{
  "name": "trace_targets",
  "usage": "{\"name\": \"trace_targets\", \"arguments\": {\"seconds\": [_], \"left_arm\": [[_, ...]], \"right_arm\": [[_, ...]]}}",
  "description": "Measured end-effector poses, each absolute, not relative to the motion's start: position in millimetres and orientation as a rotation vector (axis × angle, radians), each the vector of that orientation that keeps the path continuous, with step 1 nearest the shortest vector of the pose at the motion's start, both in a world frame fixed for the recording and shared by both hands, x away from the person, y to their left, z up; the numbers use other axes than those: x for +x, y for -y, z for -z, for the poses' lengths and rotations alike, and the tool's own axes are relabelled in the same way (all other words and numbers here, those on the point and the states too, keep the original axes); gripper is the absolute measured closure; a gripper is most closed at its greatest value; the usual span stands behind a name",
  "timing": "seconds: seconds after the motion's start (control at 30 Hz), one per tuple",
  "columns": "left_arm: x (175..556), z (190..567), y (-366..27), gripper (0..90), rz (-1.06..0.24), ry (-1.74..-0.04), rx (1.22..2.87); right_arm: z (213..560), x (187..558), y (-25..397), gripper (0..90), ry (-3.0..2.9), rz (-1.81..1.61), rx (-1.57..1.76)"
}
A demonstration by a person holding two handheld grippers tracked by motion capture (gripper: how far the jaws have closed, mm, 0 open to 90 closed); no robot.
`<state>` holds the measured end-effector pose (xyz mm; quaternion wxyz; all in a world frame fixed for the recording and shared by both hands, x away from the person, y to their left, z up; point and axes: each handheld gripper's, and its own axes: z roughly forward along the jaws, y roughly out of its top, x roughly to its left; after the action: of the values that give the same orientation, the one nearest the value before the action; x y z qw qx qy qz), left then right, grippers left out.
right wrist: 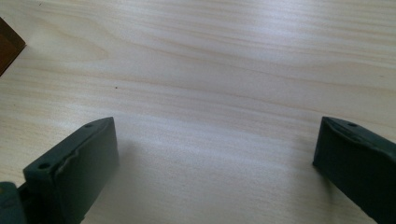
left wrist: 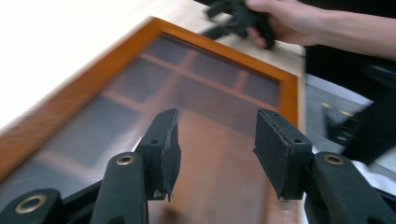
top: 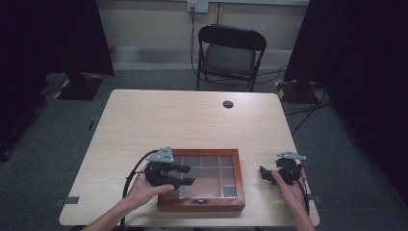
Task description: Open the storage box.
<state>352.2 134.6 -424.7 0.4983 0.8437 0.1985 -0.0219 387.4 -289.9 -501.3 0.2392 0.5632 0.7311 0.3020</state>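
A pale wood-grain table carries a flat, rectangular wooden box near the middle of its near edge. The box has a glossy reddish-brown frame and a dark glass lid, through which thin wooden dividers show, splitting the inside into small compartments.

At the left, the person's left hand comes in from the table's near edge, forearm angled up and to the right. It holds the left gripper, a matte black tool with a grey three-cornered plate on top and a black cable trailing from it. The gripper reaches over the left end of the box. In the left gripper view its jaws stand moderately apart above the glass, with nothing between them; whether they touch the lid cannot be told.

At the right, near the table's right edge and clear of the box, the right hand holds the right gripper, pointing left toward the box. In the right gripper view its jaws are spread wide over bare table, gripping nothing.
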Motion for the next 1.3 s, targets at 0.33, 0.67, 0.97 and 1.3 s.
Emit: {"name": "trace_targets", "arguments": {"seconds": [0.33,0.67,0.97,1.3], "left_arm": [[335,428,-112,64.2,0.131,-0.362,2.089],[328,435,-106,75.0,0.182,-0.319,2.124],[324,440,-98,76.1,0.15,-0.3,2.189],[322,441,-95,79.6,0.145,-0.275,2.209]], "right_arm": [[501,387,290,0.0,-2.002,-0.827,1.542],[501,387,290,0.0,-2.004,-0.827,1.542],[501,388,290,0.0,-2.002,-0.827,1.544],[501,388,290,0.0,-2.003,-0.827,1.544]]}}
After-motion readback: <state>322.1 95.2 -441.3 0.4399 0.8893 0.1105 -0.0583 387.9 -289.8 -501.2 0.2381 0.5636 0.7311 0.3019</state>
